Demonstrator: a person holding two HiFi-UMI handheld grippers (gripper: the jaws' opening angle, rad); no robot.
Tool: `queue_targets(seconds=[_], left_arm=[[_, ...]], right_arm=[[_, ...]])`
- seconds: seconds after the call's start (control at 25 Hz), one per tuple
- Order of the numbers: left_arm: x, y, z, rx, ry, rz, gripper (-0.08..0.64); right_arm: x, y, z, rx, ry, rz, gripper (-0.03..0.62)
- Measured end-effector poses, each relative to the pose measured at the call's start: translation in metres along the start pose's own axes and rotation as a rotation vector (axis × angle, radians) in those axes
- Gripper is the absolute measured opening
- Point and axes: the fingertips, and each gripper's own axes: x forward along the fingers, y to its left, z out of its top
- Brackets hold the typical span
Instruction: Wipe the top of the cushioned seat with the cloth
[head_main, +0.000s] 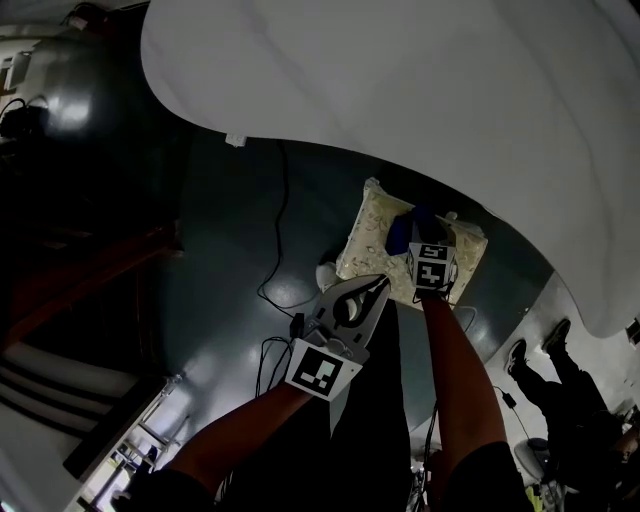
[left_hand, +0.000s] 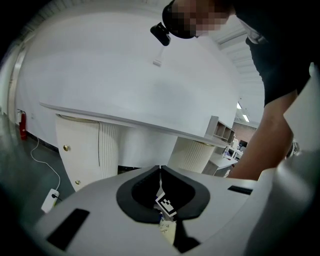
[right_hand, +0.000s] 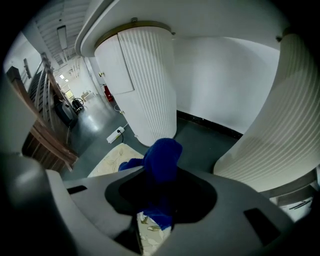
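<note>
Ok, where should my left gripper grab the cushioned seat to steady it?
Probably the near-left edge of the cushioned seat, coming in level from the left gripper side. It lies flat, so only its rim fits the jaws, and the right gripper holds the cloth farther right.

A square cushioned seat (head_main: 368, 242) in cream fabric with a pale leaf print lies flat and low, just off the curved edge of the large white tabletop (head_main: 400, 80). Its top faces up and one corner points toward that edge. A deep blue cloth (head_main: 404, 229), soft and crumpled, is bunched over the part of the seat nearest the tabletop. It is pinched in the closed jaws of the right gripper (right_hand: 159, 176), with one fold standing above them and a tail hanging below. Whether the tail touches the seat cannot be made out.
</note>
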Motion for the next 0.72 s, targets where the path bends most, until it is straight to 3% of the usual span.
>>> queue_targets(seconds=[0.12, 0.48, 0.72], left_arm=[[-0.003, -0.003, -0.003, -0.045, 0.012, 0.011, 0.023], [0.007, -0.020, -0.019, -0.063, 0.059, 0.000, 0.023], [0.014, -0.031, -0.021, -0.035, 0.056, -0.029, 0.023]], right_arm=[[-0.017, -0.005, 0.002, 0.022, 0.026, -0.013, 0.152], [-0.036, -0.028, -0.014, 0.078, 0.031, -0.049, 0.152], [-0.046, -0.040, -0.022, 0.075, 0.018, -0.066, 0.152]])
